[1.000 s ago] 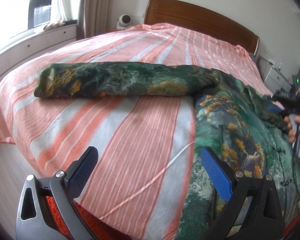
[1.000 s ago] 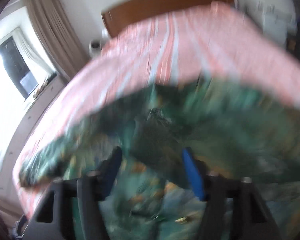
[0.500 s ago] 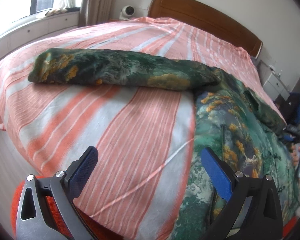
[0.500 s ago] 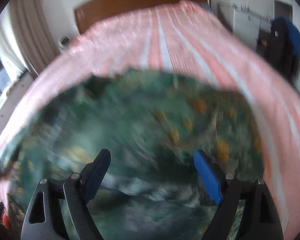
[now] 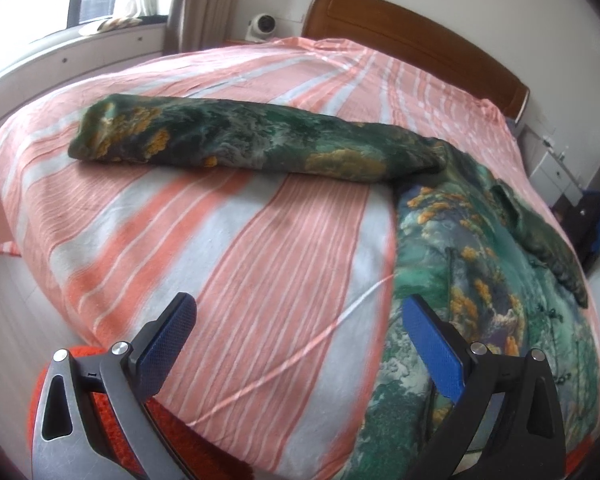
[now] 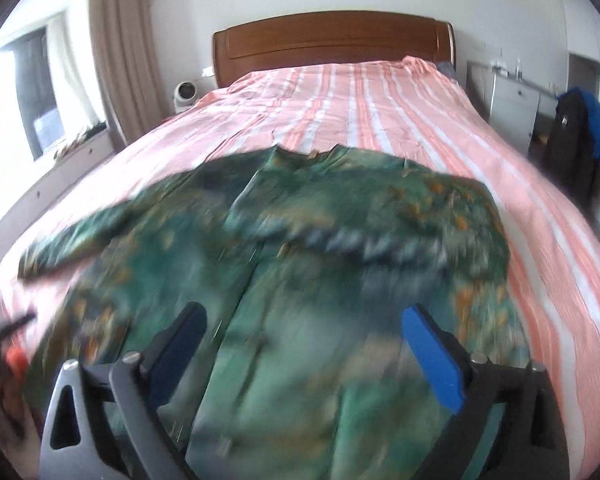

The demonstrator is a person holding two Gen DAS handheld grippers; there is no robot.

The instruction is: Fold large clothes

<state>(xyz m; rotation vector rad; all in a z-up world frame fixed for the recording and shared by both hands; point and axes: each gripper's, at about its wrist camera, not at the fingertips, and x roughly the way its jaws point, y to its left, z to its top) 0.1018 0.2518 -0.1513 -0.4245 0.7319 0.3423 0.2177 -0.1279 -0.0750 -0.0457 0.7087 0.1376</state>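
A large green garment with orange and grey landscape print (image 5: 480,264) lies spread on the striped bed. One long sleeve (image 5: 236,140) stretches out to the left across the bedspread; the other sleeve (image 5: 540,236) is folded over the body. My left gripper (image 5: 296,320) hovers open over the bare bedspread just left of the garment's edge, holding nothing. In the right wrist view the garment (image 6: 300,264) fills the foreground, blurred. My right gripper (image 6: 304,328) is above it, its jaws still opening, with no cloth between them.
The bed has a pink and white striped cover (image 5: 260,248) and a brown wooden headboard (image 6: 332,44). White drawers (image 6: 512,100) and a dark bag with blue cloth (image 6: 580,136) stand at the right. A window and curtain (image 6: 120,52) are at the left.
My right gripper let go of the folded sleeve, opened wide and pulled back toward the foot of the bed. It and the hand have left the left wrist view. The left gripper stayed put.
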